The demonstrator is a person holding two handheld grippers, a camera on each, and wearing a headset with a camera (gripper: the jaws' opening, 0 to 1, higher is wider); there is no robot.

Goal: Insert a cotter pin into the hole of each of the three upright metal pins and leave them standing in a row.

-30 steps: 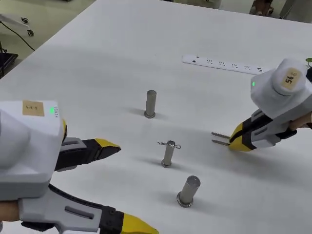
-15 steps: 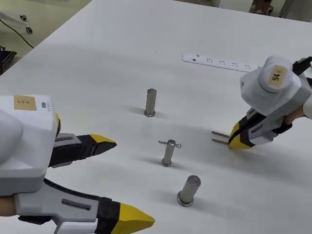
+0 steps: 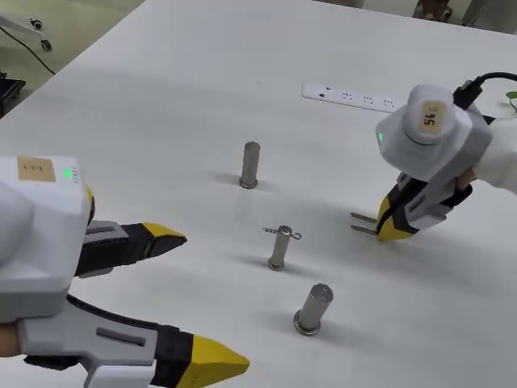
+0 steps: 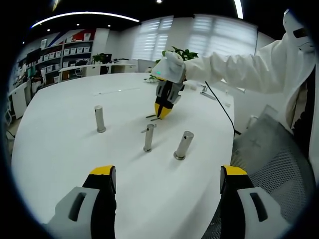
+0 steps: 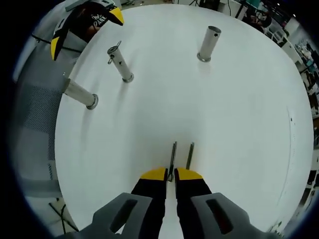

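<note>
On table [image 3: 145, 121], far end of row: far metal pin [image 3: 250, 165], upright, bare.
Middle of row: middle metal pin [image 3: 279, 252], upright, with inserted cotter pin [image 3: 282, 234] crosswise through its top.
Near end of row: near metal pin [image 3: 313, 309], upright, bare.
Spacing: all three well apart, in one slanting line.
Right gripper [image 5: 170, 174]: tips down on the table beside the row, well apart from the middle metal pin; jaws closed almost together, pinching one end of the gripped cotter pin [image 5: 172, 155].
Gripped cotter pin: flat on the table, sticking straight out ahead of the tips.
Second loose cotter pin [image 5: 190, 155]: flat on the table, parallel to and just beside the gripped one, outside the jaws.
Left gripper [image 4: 168, 172]: jaws spread wide, nothing between them; low over the near side of the table, aimed toward the row, well short of it.
Power strip [image 3: 347, 97]: flat on the far side, well apart from the row.
</note>
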